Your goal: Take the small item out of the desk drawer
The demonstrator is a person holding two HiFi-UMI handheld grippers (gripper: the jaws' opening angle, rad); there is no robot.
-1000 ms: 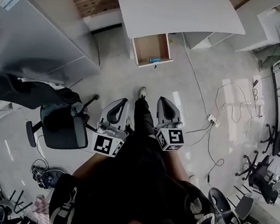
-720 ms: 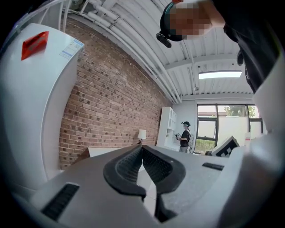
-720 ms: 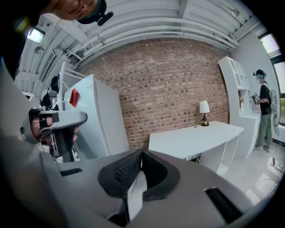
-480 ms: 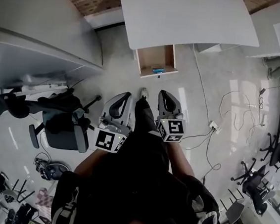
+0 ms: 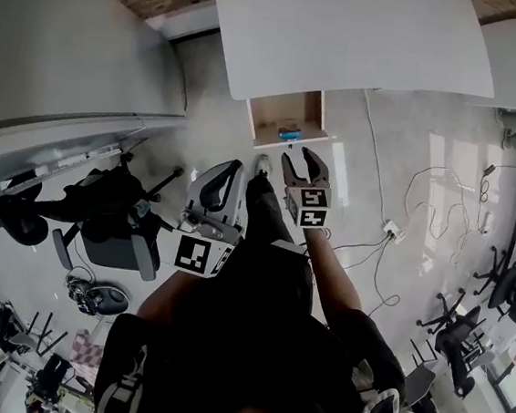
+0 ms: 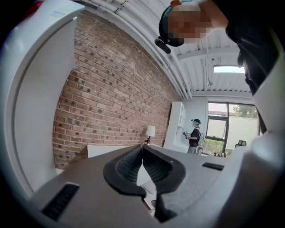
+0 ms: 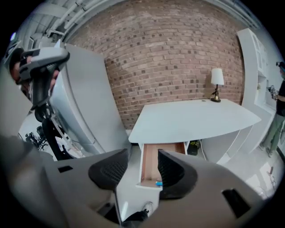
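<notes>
An open wooden drawer (image 5: pixel 272 113) sticks out from under the white desk (image 5: pixel 350 27). A small blue item (image 5: pixel 288 134) lies at its front edge. My right gripper (image 5: pixel 301 161) is held above the floor just short of the drawer, its jaws opening with nothing between them. In the right gripper view, that gripper (image 7: pixel 141 158) frames the drawer (image 7: pixel 149 164) and the blue item (image 7: pixel 158 183) between its pads. My left gripper (image 5: pixel 231 169) hangs back beside it, shut and empty. Seen from the left gripper view, the left gripper (image 6: pixel 142 150) points up at a brick wall.
A black office chair (image 5: pixel 118 232) stands left of me. A grey cabinet (image 5: pixel 64 43) fills the left side. Cables and a power strip (image 5: pixel 390 229) lie on the floor to the right. A lamp (image 7: pixel 217 82) stands on the desk. A person (image 6: pixel 194 133) stands far off.
I have stepped closer to the desk. The right gripper has moved forward toward the drawer and its jaws have parted. The left gripper stays shut.
</notes>
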